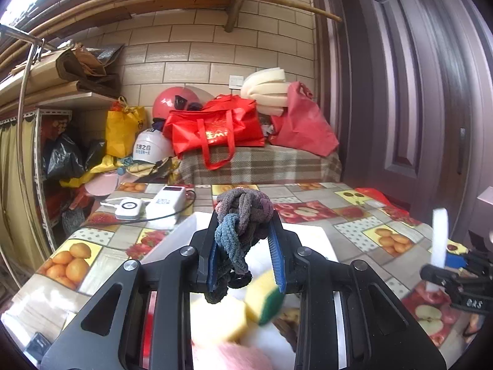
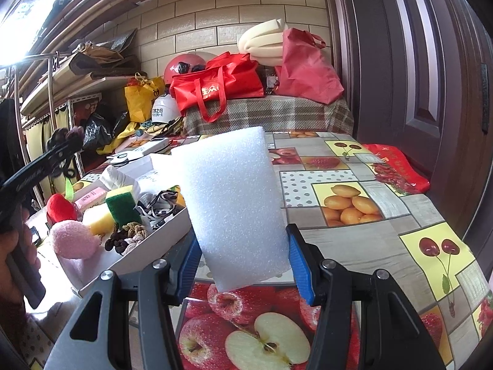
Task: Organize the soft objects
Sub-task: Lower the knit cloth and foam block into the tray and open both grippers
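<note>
At the far left of the right wrist view, the left hand-held gripper (image 2: 66, 143) is raised over the white tray (image 2: 148, 240), its jaws narrow and clamped on one knotted chenille cloth (image 1: 243, 212) in grey, mauve and blue that hangs down between the blue pads. In the tray lie one red plush toy (image 2: 60, 208), one pink plush toy (image 2: 74, 239), one pink bar-shaped pack (image 2: 91, 199), two yellow sponges, one (image 2: 121, 205) with a green scouring face and one (image 2: 97, 217) plain, one cluster of knotted hair ties (image 2: 126, 239) and one black-and-white patterned cloth (image 2: 158, 208). Just right of the tray, the right hand-held gripper (image 2: 243, 246) holds one upright white foam sheet (image 2: 229, 203) at middling width, a pad on each edge, above the table (image 2: 354, 249). The table wears a fruit-print oilcloth. At its far left corner lie two white electronic devices (image 1: 148, 205). Behind it, one plaid-covered bench (image 1: 262, 163) carries two red bags (image 1: 215, 128), with one yellow bag (image 1: 123, 129), two helmets, one red (image 1: 171, 101) and one white (image 1: 151, 148), before a tiled wall; one dark panelled door (image 1: 416, 92) stands at the right
</note>
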Tool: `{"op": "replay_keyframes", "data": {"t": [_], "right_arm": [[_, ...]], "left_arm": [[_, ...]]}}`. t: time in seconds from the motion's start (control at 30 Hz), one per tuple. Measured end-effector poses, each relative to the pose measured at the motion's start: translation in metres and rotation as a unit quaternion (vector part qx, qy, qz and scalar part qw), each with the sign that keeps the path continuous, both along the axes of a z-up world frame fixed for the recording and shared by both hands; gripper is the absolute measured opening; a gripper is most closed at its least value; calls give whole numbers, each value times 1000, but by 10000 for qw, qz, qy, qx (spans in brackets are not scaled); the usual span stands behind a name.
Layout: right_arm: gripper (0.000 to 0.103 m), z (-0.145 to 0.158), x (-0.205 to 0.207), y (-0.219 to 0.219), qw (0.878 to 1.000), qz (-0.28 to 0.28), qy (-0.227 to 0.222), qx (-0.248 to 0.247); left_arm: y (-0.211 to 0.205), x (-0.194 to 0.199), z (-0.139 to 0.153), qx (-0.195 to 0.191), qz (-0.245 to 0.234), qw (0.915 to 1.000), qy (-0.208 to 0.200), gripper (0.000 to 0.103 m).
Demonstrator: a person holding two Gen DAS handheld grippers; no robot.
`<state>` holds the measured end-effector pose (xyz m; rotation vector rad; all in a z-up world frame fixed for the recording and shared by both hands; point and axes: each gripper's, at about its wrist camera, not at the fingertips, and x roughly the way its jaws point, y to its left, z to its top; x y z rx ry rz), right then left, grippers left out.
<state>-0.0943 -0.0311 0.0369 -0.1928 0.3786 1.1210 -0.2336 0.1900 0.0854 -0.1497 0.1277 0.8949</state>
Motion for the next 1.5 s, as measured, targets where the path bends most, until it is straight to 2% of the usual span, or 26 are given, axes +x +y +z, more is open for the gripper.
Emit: {"op": "replay_keyframes", "data": {"t": [0.13, 0.37, 0.5, 0.83, 0.97, 1.2, 1.33, 1.5], "right_arm": [[54, -1, -2, 3, 10000, -7, -10, -30], [54, 1, -10, 11, 9999, 74, -126, 29], [54, 4, -14, 19, 9997, 223, -48, 35], [54, 33, -45, 49, 9964, 726, -400, 203], [54, 42, -53, 66, 9944, 940, -433, 199], [55, 48, -60, 106, 9926, 1193, -249, -2], [55, 43, -59, 130, 9923, 1223, -74, -204], [56, 30, -52, 154, 9931, 1066, 83, -477]], "left_arm": [[16, -13, -2, -316, 108, 9992, -237, 27], [19, -20, -1, -372, 199, 9989, -193, 27], [22, -18, -3, -479, 196, 9986, -137, 27], [28, -18, -5, -635, 190, 9977, -141, 27], [35, -26, -6, -796, 128, 9961, -347, 27], [64, -53, -12, -1407, 153, 9848, -1007, 27], [67, -50, -14, -1450, 154, 9844, -980, 27], [64, -37, -20, -1574, -132, 9842, -798, 27]]}}
